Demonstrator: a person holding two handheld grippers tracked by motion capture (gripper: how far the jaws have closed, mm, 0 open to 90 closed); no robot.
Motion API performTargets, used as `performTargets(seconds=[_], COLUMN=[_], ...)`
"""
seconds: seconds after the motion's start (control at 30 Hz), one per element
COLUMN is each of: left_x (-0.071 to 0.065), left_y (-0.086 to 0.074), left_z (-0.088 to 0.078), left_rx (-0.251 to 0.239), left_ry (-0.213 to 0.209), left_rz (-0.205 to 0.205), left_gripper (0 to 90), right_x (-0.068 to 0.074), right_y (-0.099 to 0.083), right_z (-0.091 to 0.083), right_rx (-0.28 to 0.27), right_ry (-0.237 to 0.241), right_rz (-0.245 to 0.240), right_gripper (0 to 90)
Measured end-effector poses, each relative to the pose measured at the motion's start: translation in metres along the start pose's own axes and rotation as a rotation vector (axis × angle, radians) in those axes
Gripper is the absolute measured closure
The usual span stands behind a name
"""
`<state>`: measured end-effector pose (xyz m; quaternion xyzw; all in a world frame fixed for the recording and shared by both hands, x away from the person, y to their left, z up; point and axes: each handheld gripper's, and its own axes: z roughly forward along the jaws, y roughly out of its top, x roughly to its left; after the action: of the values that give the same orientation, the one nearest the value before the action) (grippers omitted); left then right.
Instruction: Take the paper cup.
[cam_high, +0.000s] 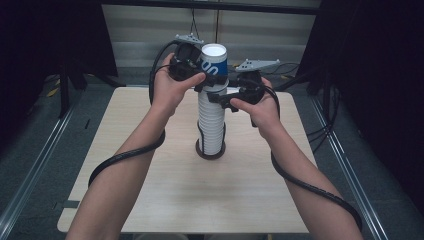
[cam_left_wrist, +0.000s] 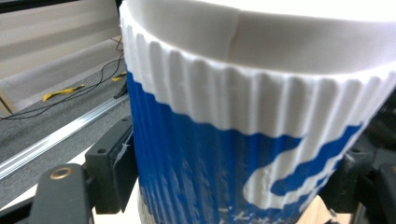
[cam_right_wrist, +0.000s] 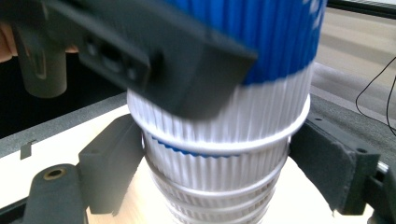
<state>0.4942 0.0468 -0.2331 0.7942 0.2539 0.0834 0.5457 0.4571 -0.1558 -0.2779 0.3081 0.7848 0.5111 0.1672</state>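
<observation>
- I have a tall stack of ribbed white paper cups (cam_high: 211, 125) standing upright on a dark round base (cam_high: 210, 153) near the middle of the desk (cam_high: 150, 200).
- The top cup (cam_high: 214, 62), blue and white, sits at the head of that stack, its open mouth up; in the right claw view its lower white part is seated in the rim of the cup beneath.
- My left claw (cam_high: 202, 75) is up at the top cup. In the left claw view its two black jaws sit against either side of the blue wall (cam_left_wrist: 201, 177), so I read it as clamped on the top cup.
- My right claw (cam_high: 220, 97) is lower, at the stack just under the top cup. In the right claw view its jaws stand on either side of the white ribbed cups (cam_right_wrist: 219, 168); the left jaw looks just beside the wall, the right one near it, and I cannot tell whether the pads press.
- Both hands (cam_high: 172, 87) hold their claws level, one from each side of the stack.
- A black cable (cam_high: 125, 155) trails back along each forearm.
</observation>
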Motion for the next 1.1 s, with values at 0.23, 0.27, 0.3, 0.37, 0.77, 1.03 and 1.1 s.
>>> performTargets(seconds=[0.23, 0.27, 0.3, 0.37, 0.77, 1.03, 1.1], left_x=[-0.002, -0.002, -0.002, -0.003, -0.005, -0.005, -0.004], left_y=[0.011, 0.011, 0.012, 0.013, 0.023, 0.023, 0.023], left_z=[-0.012, -0.012, -0.012, -0.012, -0.014, -0.013, -0.012], left_rx=[-0.006, -0.006, -0.006, -0.009, 0.048, 0.05, 0.049], left_ry=[0.016, 0.016, 0.017, 0.015, 0.029, 0.033, 0.033], left_rz=[0.0, 0.0, 0.001, 0.001, -0.001, 0.0, -0.005], left_gripper=[22.4, 22.4, 22.4, 22.4, 22.5, 22.5, 22.3], right_x=[0.0, 0.0, 0.001, 0.001, 0.001, 0.002, 0.001], right_y=[-0.002, -0.002, -0.002, -0.002, -0.002, -0.002, -0.002], right_z=[0.001, 0.001, 0.001, 0.0, -0.001, -0.002, -0.003], right_rx=[0.008, 0.008, 0.011, 0.014, 0.015, 0.018, 0.019], right_ry=[0.002, 0.002, -0.002, -0.006, -0.003, -0.005, -0.006], right_rz=[-0.016, -0.016, -0.017, -0.019, -0.028, -0.038, -0.042], right_gripper=[17.5, 17.5, 17.6, 17.6, 17.7, 18.7, 19.5])
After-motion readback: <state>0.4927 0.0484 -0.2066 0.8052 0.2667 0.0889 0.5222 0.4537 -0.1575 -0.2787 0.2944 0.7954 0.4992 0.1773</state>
